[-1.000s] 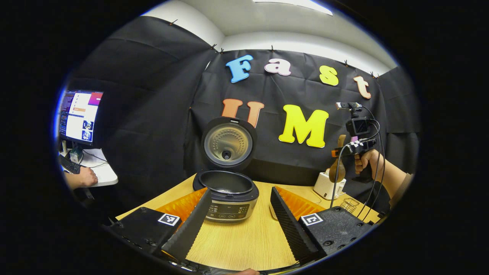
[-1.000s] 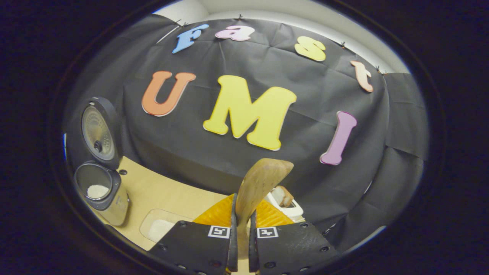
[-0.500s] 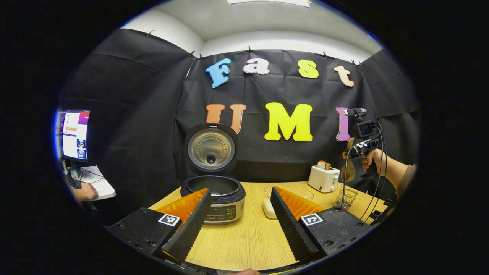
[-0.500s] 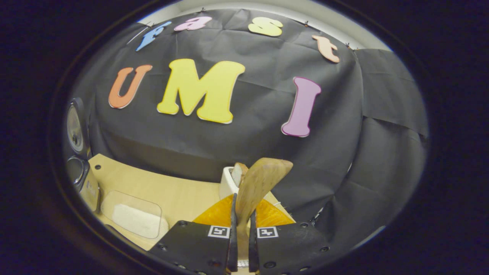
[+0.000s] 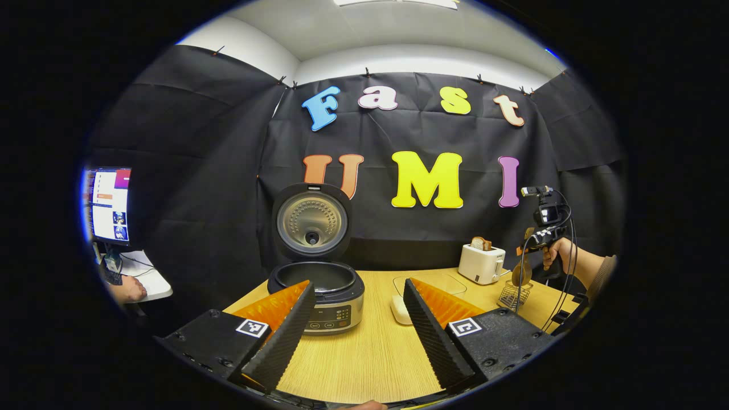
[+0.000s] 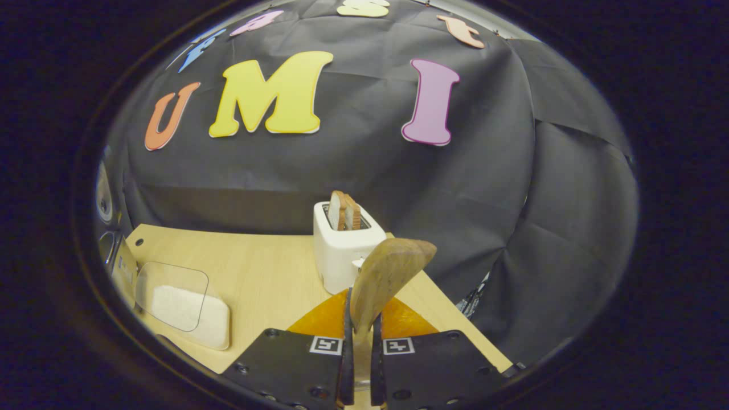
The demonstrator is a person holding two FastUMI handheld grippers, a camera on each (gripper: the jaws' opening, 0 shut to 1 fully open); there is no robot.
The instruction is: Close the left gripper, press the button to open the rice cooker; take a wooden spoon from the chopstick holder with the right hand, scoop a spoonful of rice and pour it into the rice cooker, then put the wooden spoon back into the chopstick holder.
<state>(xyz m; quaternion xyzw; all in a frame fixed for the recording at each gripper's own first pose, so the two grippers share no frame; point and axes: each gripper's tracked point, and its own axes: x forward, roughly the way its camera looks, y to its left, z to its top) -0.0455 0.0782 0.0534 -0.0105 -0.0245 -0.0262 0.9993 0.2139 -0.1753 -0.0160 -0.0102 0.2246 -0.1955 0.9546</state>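
Observation:
The rice cooker [image 5: 319,293] stands open on the wooden table, its lid [image 5: 311,219] upright. My left gripper [image 5: 359,324] hovers in front of it, open, with nothing between its fingers. A clear rice box [image 5: 405,296] lies right of the cooker and is also seen at the left as the rice box [image 6: 182,299]. My right gripper [image 6: 360,347] is shut on the handle of the wooden spoon [image 6: 387,276]. In the left gripper view a hand holds that right gripper [image 5: 532,242] at the far right, with the wooden spoon [image 5: 520,274] hanging bowl-down just over the wire chopstick holder [image 5: 512,295].
A white toaster [image 6: 342,253] with bread slices stands near the back wall, left of the holder, also seen as the toaster [image 5: 481,263]. The cooker's edge [image 6: 114,250] sits at the far left. A monitor [image 5: 108,205] and a person's hand [image 5: 128,289] are at a side desk.
The right gripper has carried the spoon rightward and down, from above the toaster to just over the wire holder. The left gripper has drawn back from the cooker and stays open.

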